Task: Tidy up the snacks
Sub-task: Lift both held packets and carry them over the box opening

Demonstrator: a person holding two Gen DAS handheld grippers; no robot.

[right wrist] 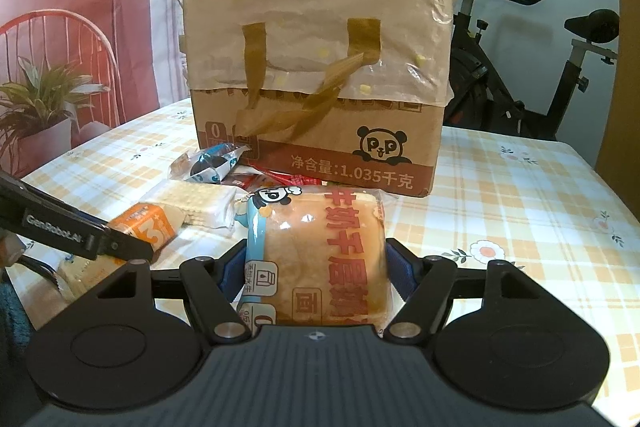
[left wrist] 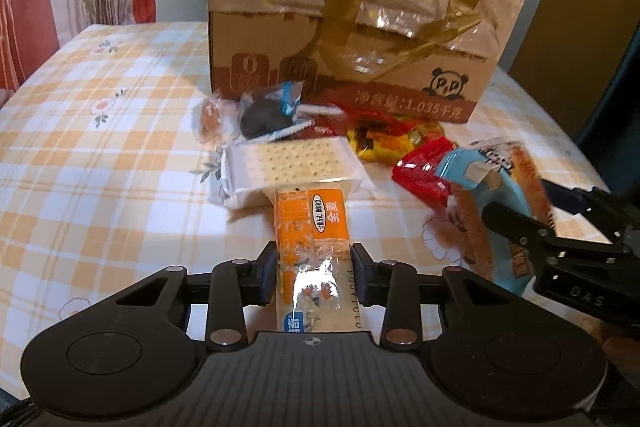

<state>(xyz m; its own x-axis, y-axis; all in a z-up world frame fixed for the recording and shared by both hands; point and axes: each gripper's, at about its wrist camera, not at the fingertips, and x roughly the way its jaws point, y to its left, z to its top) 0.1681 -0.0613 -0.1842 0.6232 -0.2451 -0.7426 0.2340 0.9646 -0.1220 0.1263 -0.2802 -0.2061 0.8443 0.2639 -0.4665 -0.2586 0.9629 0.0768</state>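
Observation:
My left gripper [left wrist: 314, 267] is shut on an orange snack bar [left wrist: 312, 223], held just above the table. My right gripper [right wrist: 316, 267] is shut on a wrapped bread pack with a blue edge and panda logo [right wrist: 316, 259]; that pack also shows at the right of the left wrist view [left wrist: 492, 195]. A cracker pack [left wrist: 288, 163] lies on the table ahead of the left gripper. Behind it lie a dark cookie pack [left wrist: 268, 113], a small candy [left wrist: 210, 117], red packets [left wrist: 424, 171] and a yellow packet [left wrist: 384, 143]. The orange bar also shows in the right wrist view [right wrist: 142, 225].
A cardboard box with a plastic bag over its top [right wrist: 320, 87] stands behind the snacks on the checked tablecloth [left wrist: 100, 147]. An exercise bike [right wrist: 520, 67] stands behind the table at right. Plants [right wrist: 40, 99] and a curtain are at left.

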